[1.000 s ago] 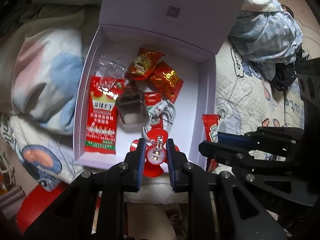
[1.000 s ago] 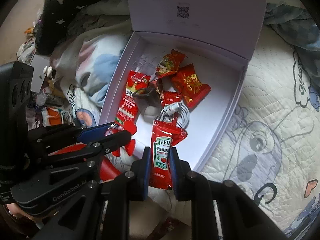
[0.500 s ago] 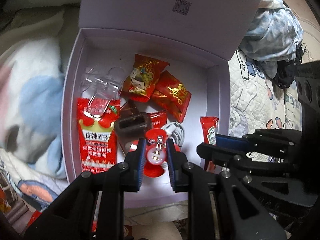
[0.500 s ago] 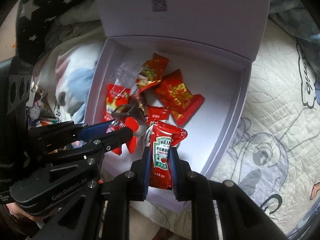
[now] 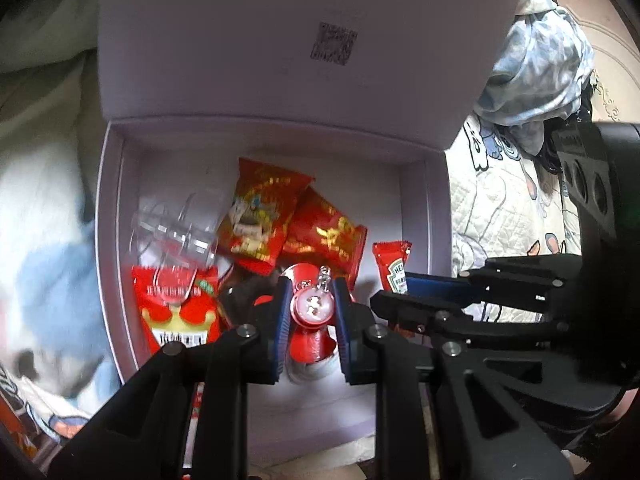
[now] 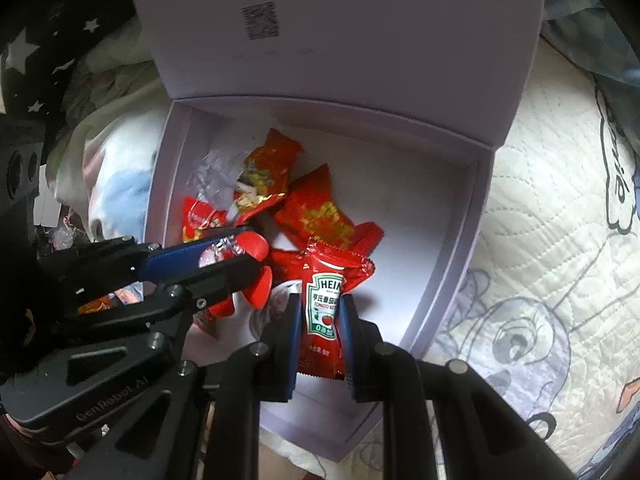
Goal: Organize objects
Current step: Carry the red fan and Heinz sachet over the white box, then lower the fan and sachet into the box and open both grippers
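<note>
An open pale lilac box [image 5: 434, 216] [image 6: 460, 232] lies on the bed with its lid standing up behind. Inside are red snack packets [image 5: 262, 210] [image 6: 320, 216], a red sachet with a crown print [image 5: 176, 312] and clear plastic packaging [image 5: 176, 228]. My left gripper [image 5: 310, 312] is shut on a small red toy with a metal clasp [image 5: 312, 308] and holds it over the box; it also shows in the right wrist view [image 6: 236, 256]. My right gripper [image 6: 320, 320] is shut on a Heinz ketchup sachet [image 6: 324, 308] over the box, also seen in the left wrist view [image 5: 392, 268].
The box sits on a quilted bedspread with cartoon prints [image 6: 560, 240]. A crumpled blue and white cloth [image 5: 536, 60] lies at the back right. A white and blue soft pillow [image 5: 40, 240] lies left of the box. A dark star-print fabric [image 6: 48, 32] is at the far left.
Both grippers have moved forward over the box, each still holding its item. The box interior now fills more of both views.
</note>
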